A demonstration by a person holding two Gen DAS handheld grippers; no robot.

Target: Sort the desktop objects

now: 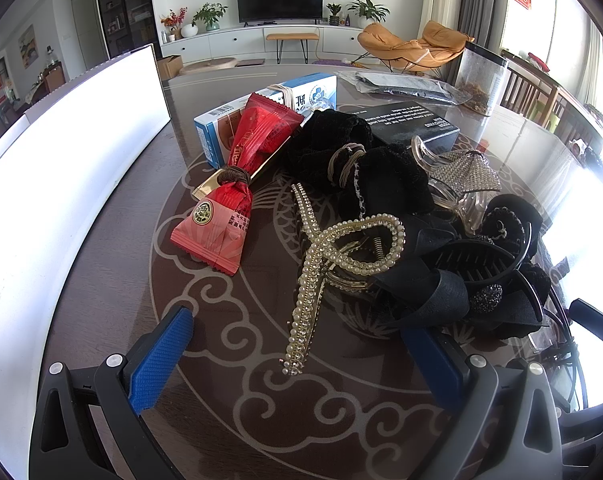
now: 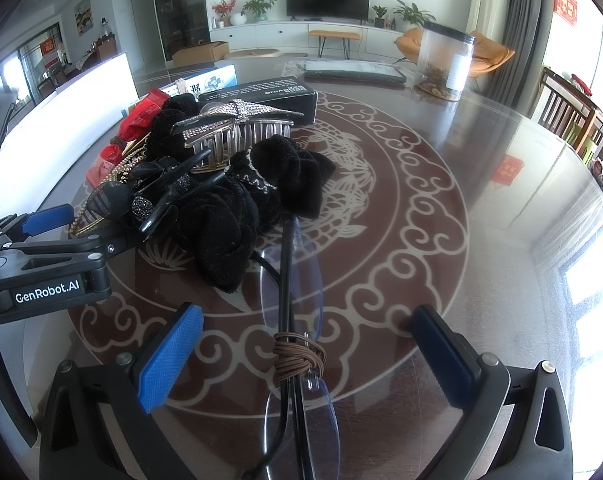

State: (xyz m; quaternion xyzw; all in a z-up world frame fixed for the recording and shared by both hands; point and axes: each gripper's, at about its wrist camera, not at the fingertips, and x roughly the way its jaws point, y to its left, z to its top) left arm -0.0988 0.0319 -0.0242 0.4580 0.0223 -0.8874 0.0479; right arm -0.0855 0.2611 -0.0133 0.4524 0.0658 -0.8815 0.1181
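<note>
Clutter sits heaped on a dark table (image 2: 481, 208) patterned with pale cloud scrolls, and the black box (image 2: 261, 94) at the far side serves as the landmark. Its top carries white print, upside down to the cameras and too small to read. Just left of the black box lies a blue-and-white carton (image 1: 261, 116) with a barcode and a round emblem; its characters are not legible. Leaning on that carton is a red candy wrapper (image 1: 225, 188), cinched with a brown elastic and bearing a round green-and-gold seal. In front of the black box lie black scrunchies (image 1: 365, 168), a rhinestone claw clip (image 2: 237, 128), a pearl hair clip (image 1: 325, 264) and a black bow clip (image 1: 461, 280). Nearest the right camera, well in front of the black box, folded rimless glasses (image 2: 293, 344) bound with a brown hair tie (image 2: 297, 358) rest on the table. The right gripper (image 2: 301, 364) is spread wide to either side of the glasses, touching nothing. The left gripper (image 1: 301, 360) is likewise spread, empty, before the pearl clip; its body reads "GenRobot.AI" in the right view.
</note>
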